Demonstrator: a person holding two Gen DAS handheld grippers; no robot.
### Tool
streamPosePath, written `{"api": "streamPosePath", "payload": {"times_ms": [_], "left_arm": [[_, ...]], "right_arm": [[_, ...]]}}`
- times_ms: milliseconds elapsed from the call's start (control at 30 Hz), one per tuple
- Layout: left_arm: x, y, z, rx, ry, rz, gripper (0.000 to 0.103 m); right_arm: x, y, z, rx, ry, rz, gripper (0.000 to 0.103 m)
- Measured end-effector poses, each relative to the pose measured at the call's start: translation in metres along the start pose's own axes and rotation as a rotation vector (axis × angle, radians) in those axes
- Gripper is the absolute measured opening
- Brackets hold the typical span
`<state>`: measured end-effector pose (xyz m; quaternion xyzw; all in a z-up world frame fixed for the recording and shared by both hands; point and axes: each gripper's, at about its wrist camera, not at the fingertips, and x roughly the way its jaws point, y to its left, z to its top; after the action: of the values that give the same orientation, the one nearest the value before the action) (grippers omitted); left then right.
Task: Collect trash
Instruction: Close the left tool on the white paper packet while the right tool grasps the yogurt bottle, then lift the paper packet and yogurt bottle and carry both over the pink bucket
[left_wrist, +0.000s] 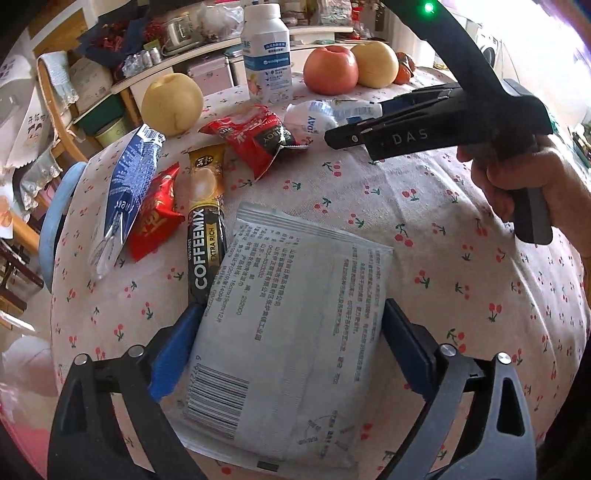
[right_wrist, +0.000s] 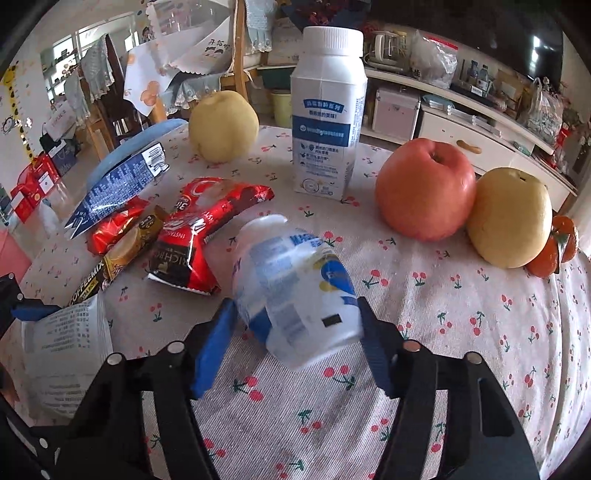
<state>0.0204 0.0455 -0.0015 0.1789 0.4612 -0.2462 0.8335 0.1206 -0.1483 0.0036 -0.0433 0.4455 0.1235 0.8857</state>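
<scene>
Left hand-held gripper (left_wrist: 291, 328): jaws spread wide, pointing steeply down at the table; a white wipes packet lies between its blue pads, and whether the pads press on it I cannot tell.
White wipes packet (left_wrist: 295, 332): flat on the table between the left jaws, printed back up, barcode at the near end.
Right hand-held gripper (right_wrist: 295, 332): jaws partly closed around a small crumpled plastic bottle; both blue pads sit against its sides.
Crumpled plastic bottle (right_wrist: 295, 288): clear with a blue and white label, on its side, cap end pointing away from the right hand-held gripper.
Table (right_wrist: 461, 350): covered in a pale cloth printed with small red cherries.
Hand (left_wrist: 517, 184): grips the handle of the right hand-held gripper, seen far right from the left one.
Coffee mix stick (left_wrist: 207, 229): black and gold sachet just beyond the left hand-held gripper's left pad, touching the wipes packet's edge.
Small red wrapper (left_wrist: 155, 214): left of the coffee stick, beside it.
Blue snack bag (left_wrist: 125, 199): torn open, further left, overlapping the small red wrapper.
Red coffee packet (right_wrist: 207, 236): crumpled, just left of and beyond the crumpled bottle.
White milk bottle (right_wrist: 328, 118): upright, capped, well beyond the right hand-held gripper.
Yellow pear (right_wrist: 223, 125): left of the milk bottle, at the far edge.
Red apple (right_wrist: 424, 188): right of the milk bottle, touching a second yellow pear (right_wrist: 509, 218).
Persimmon (right_wrist: 554, 251): orange, behind the second pear, at the table's right edge.
Shelving (right_wrist: 480, 122): cluttered, beyond the table.
</scene>
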Motion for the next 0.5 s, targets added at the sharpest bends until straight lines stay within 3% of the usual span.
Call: {"api": "streamPosePath", "payload": {"times_ms": [233,500], "left_arm": [[-0.006,-0.005,-0.007,-0.071,-0.023,0.007,0.082],[-0.014,-0.01,-0.019,-0.159,-0.047,-0.01,0.08]], "right_arm": [[-0.011,0.011,-0.009,-0.027,-0.024,-0.021,0.064],[-0.032,0.021,-0.023,-0.047,-0.05,-0.033,0.064]]}}
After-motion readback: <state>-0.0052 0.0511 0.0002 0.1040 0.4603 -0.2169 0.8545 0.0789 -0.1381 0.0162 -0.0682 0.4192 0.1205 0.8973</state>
